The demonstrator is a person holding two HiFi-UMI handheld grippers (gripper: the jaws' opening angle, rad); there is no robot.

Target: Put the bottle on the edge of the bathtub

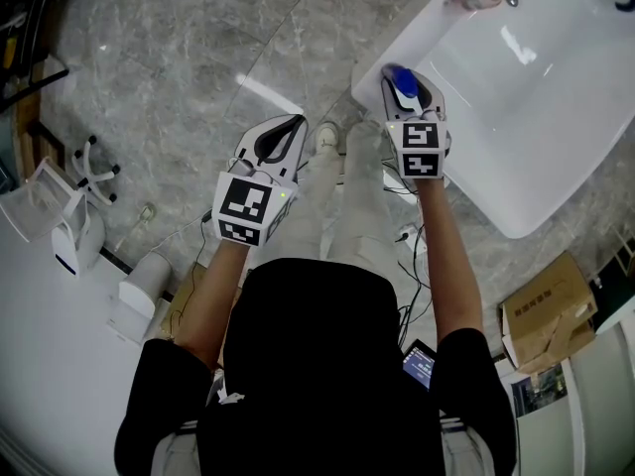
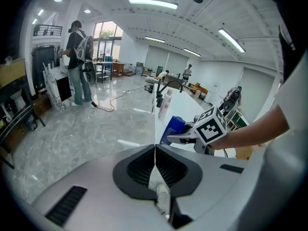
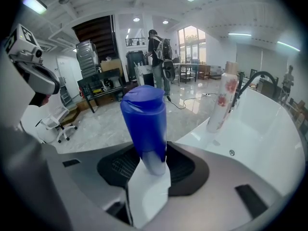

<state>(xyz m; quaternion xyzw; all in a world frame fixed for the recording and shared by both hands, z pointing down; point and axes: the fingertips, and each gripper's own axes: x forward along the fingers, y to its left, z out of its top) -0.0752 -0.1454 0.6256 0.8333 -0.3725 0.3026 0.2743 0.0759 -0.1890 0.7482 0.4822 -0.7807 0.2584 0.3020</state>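
You hold the blue bottle (image 3: pixel 144 124) by the bathtub (image 1: pixel 556 97) corner.
Upper centre of the head view, your right gripper (image 1: pixel 402 79) clamps it upright; your left gripper (image 2: pixel 155 153), lower left, is closed and empty.

The person wears a black short-sleeved shirt (image 1: pixel 317 365) and pale grey trousers (image 1: pixel 342 216). The left gripper (image 1: pixel 294 125) and right gripper (image 1: pixel 403 79) are light grey with black-and-white marker cubes (image 1: pixel 246 208).
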